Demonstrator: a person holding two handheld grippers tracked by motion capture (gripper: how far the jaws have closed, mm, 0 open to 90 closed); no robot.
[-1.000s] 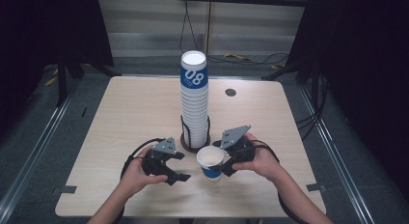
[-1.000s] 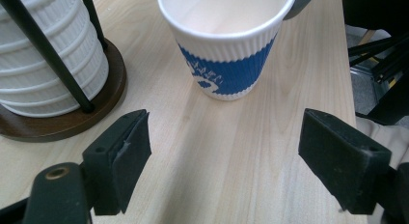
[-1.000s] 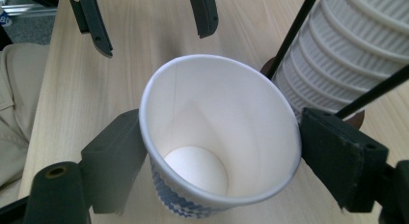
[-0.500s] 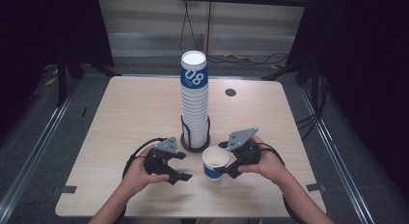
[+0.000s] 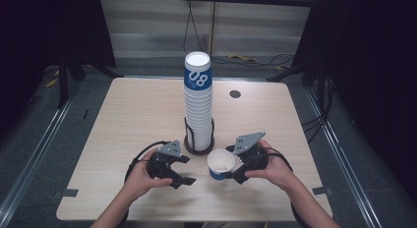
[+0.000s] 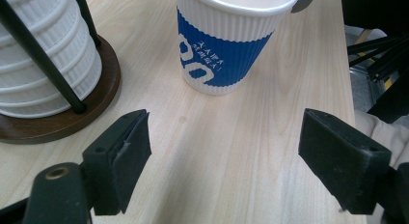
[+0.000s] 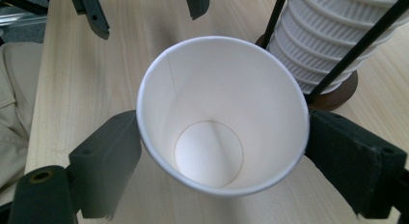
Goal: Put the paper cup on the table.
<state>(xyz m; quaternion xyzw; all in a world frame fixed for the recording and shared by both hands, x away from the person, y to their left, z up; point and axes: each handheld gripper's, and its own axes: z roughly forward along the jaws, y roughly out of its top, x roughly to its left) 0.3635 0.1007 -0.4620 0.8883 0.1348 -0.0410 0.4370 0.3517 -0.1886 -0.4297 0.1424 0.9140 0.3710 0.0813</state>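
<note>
While the right hand-held gripper (image 5: 230, 175) clasps a single paper cup (image 5: 221, 164) at lower centre of the high view, its two jaws press the ribbed wall from either side, and the right gripper view shows the cup (image 7: 223, 115) tilted toward the camera with its empty white interior exposed. Whether its base rests on the counter (image 5: 137, 110) or hangs just above cannot be told. The left hand-held gripper (image 5: 183, 180) lies released, jaws spread wide, just left of the cup; in the left gripper view the blue-banded cup (image 6: 231, 40) stands near the frame's top, beyond the open jaws. The tall cup stack (image 5: 198, 102) in its wire holder (image 5: 199, 145) rises at frame centre, just beside the held cup.

Probable risks: the thin paper wall is likely to buckle or go oval if the squeeze tightens, and the tapered wall could let the cup slide up or down out of a light grip. Any sideways swing toward centre frame could knock the holder's rods and topple the stack. A closing left gripper might pinch the rim and crush it
</note>
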